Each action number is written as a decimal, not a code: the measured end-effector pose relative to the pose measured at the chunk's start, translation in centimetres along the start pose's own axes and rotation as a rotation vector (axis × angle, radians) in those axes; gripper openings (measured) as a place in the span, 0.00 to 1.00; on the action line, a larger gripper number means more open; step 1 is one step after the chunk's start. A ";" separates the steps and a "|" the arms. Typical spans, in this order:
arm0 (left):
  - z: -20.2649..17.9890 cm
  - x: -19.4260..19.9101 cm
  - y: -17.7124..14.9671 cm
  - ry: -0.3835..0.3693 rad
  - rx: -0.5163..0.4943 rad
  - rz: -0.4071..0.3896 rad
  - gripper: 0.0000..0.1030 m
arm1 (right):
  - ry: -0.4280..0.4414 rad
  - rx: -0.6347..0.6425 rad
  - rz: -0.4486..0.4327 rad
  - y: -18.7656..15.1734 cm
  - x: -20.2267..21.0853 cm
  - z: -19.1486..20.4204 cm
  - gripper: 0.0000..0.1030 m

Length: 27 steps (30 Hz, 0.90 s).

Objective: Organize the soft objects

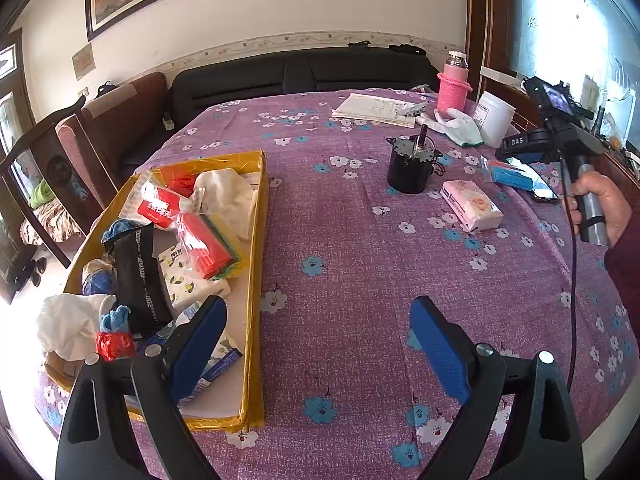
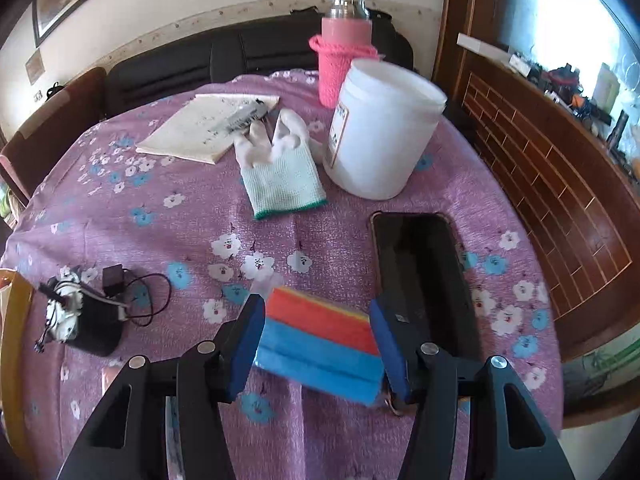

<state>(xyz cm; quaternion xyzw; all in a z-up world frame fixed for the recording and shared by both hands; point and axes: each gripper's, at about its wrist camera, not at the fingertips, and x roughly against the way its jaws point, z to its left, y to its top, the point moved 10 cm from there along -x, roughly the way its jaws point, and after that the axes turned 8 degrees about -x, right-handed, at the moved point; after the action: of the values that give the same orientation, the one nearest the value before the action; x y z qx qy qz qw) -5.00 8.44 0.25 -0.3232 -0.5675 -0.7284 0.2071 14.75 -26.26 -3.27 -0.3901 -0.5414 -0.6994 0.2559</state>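
Observation:
My right gripper is shut on a pack of coloured sponges, blue, orange and yellow, held just above the purple flowered tablecloth; the pack also shows in the left wrist view. My left gripper is open and empty, low over the cloth beside a yellow cardboard box that holds several soft items: tissue packs, cloths, bags. A pink tissue pack lies on the cloth right of centre. A white knit glove lies near a white jar.
A black phone lies right of the held sponges. A black motor with wires stands at left. A notebook and a pink-sleeved bottle are at the back. A sofa and wooden cabinet border the table.

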 end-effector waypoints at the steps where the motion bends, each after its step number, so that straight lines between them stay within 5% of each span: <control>1: 0.0 0.0 0.0 0.000 0.000 0.001 0.90 | 0.007 -0.007 0.008 0.2 -0.6 0.1 0.56; 7: -0.2 -0.2 -0.1 -0.009 -0.005 0.009 0.90 | 0.040 -0.041 0.100 -0.6 -2.9 0.9 0.56; 15: 0.2 -0.8 -0.2 -0.033 0.015 0.014 0.90 | 0.231 -0.127 0.319 -6.8 -0.2 2.0 0.57; 22: -0.1 -0.4 -0.2 -0.046 0.020 0.007 0.90 | 0.296 -0.089 0.184 -6.1 3.6 4.3 0.59; 27: -0.1 0.0 -0.2 -0.040 0.019 0.001 0.90 | 0.359 -0.035 0.200 -6.7 3.3 9.2 0.60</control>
<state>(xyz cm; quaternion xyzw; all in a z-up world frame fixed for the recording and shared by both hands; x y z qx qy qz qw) -5.17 8.36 0.06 -0.3361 -0.5781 -0.7164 0.1992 10.15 -15.38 -3.26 -0.3153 -0.4332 -0.7383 0.4098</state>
